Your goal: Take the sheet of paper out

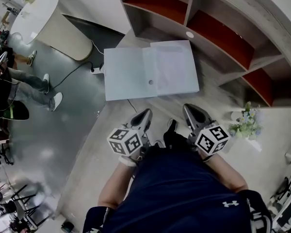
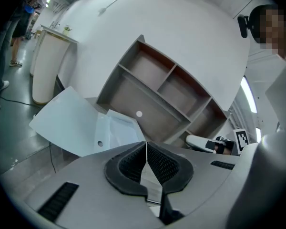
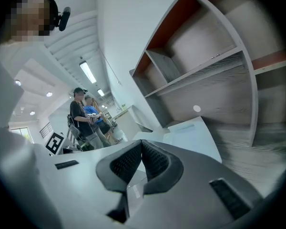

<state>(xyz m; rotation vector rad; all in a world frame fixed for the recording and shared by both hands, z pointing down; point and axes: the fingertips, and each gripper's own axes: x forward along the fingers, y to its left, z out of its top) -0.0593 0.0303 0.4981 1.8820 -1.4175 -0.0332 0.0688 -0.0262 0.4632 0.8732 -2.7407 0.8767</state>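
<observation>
The sheet of paper (image 1: pixel 173 64) sits inside a translucent snap-button pouch (image 1: pixel 157 84) lying flat on the right half of a white worktop (image 1: pixel 122 74), at twelve o'clock from the left tongs (image 1: pixel 146 113) and right tongs (image 1: pixel 188 108), both clenched on nothing, side by side, with wooden shelving (image 1: pixel 208 28) at one o'clock.

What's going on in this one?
A person stands holding a gripper in each hand, close to the body. The left gripper and right gripper are both shut with nothing between their jaws. Ahead, in front of a shelf unit, a translucent sleeve lies on a pale flat surface. Neither gripper touches it, so no sheet has been taken out yet.
</observation>
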